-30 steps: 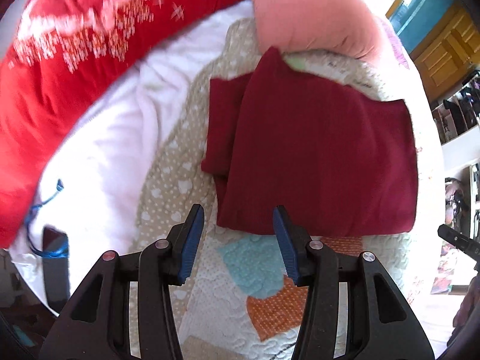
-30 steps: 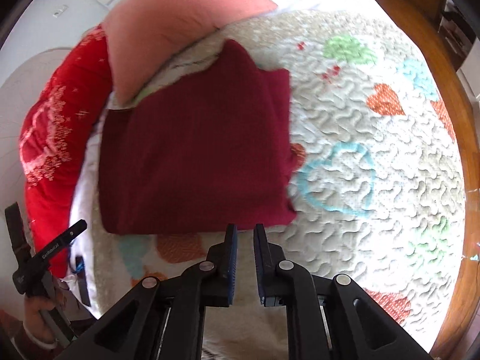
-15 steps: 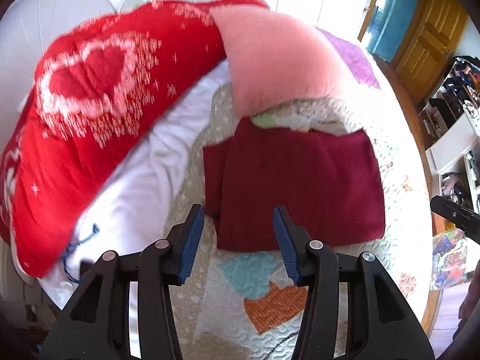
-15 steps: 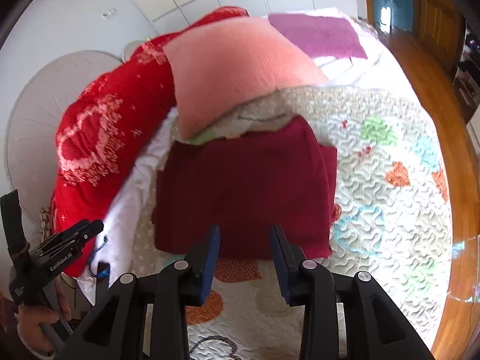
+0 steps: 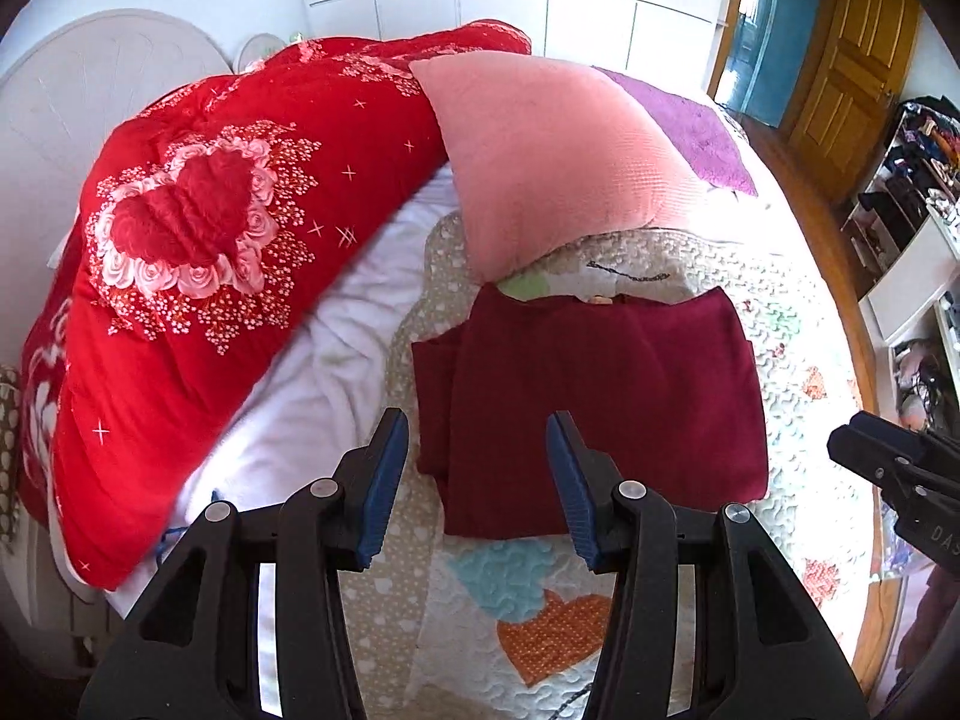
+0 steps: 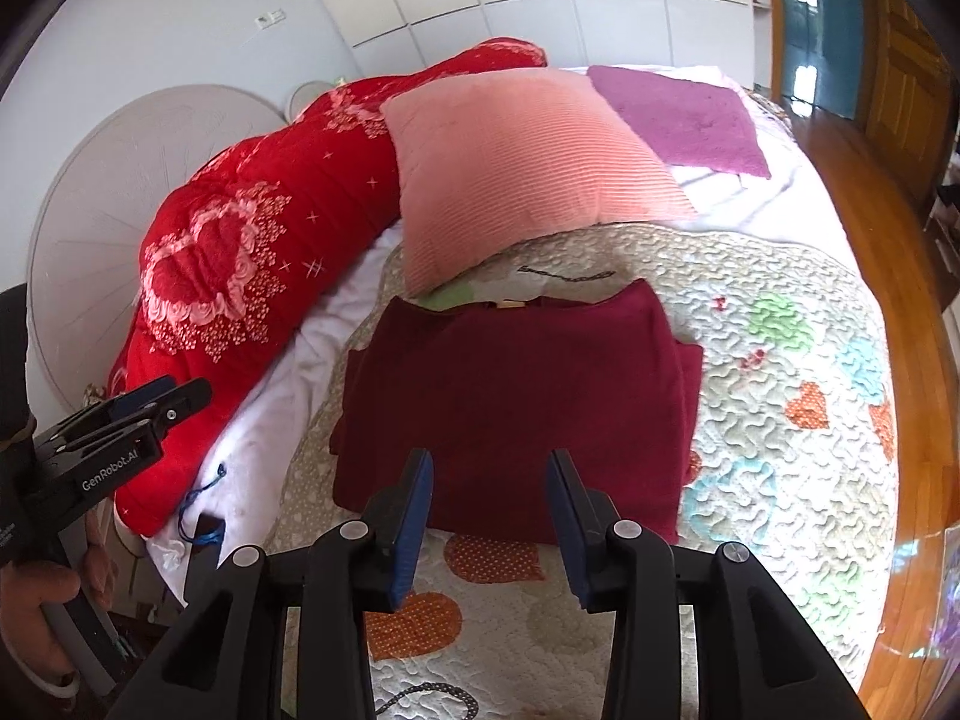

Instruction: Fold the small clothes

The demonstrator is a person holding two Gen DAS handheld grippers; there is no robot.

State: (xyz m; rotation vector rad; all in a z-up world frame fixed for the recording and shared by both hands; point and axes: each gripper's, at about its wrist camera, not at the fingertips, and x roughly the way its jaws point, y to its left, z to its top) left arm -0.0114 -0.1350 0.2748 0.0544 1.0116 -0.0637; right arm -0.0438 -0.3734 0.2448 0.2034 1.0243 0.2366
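The dark red knit garment [image 6: 516, 414] lies folded on the heart-patterned quilt [image 6: 780, 420], just below the pink ribbed cushion [image 6: 522, 168]. Both the left gripper [image 5: 477, 480] and right gripper [image 6: 489, 516] hover spread and empty; a careless regrasp could drag the loose sleeve layer out.

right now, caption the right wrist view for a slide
Open right gripper above folded maroon garment on heart-patterned quilt.

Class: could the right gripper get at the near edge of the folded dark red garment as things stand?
Probably yes: the right gripper is open, and nothing lies between it and the folded dark red garment on the heart-patterned quilt.
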